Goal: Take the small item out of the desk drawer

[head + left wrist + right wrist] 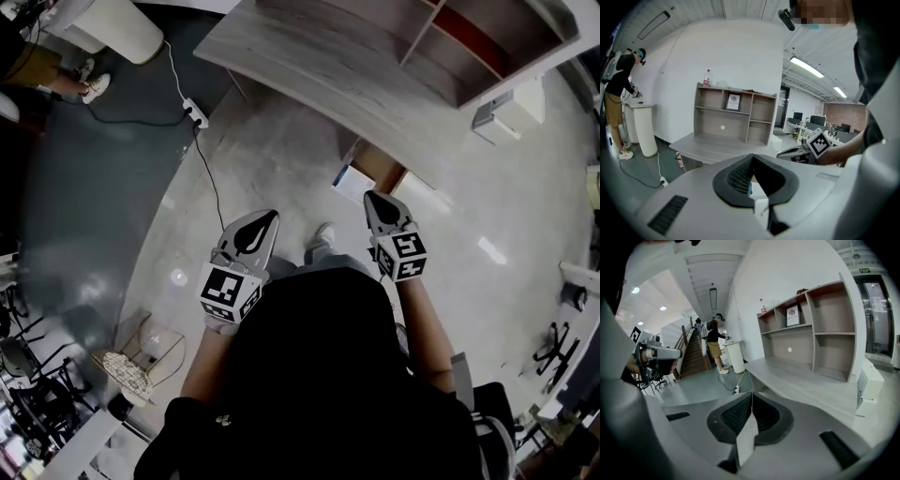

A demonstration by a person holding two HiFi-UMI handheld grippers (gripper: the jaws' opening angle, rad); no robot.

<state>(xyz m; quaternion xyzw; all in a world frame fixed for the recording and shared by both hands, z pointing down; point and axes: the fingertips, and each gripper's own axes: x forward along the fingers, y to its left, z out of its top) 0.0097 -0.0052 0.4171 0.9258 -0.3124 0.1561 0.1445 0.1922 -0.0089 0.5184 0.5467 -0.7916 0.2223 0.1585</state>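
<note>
I stand back from the grey wooden desk (328, 70), which carries an open shelf unit (469, 42). A brown cabinet part (382, 171) shows under the desk's near edge; I cannot make out a drawer front or any small item. My left gripper (251, 234) and right gripper (384, 214) are held side by side at waist height, well short of the desk. In the left gripper view the jaws meet at the tip of the left gripper (752, 155) with nothing between them. The right gripper (752, 393) is shut too, and empty.
A power strip (195, 114) with its cable lies on the floor left of the desk. Another person (621, 89) stands by a white pedestal (644, 129) at the far left. A bottle (707, 77) stands on top of the shelf unit. A white box (511, 111) sits right of the desk.
</note>
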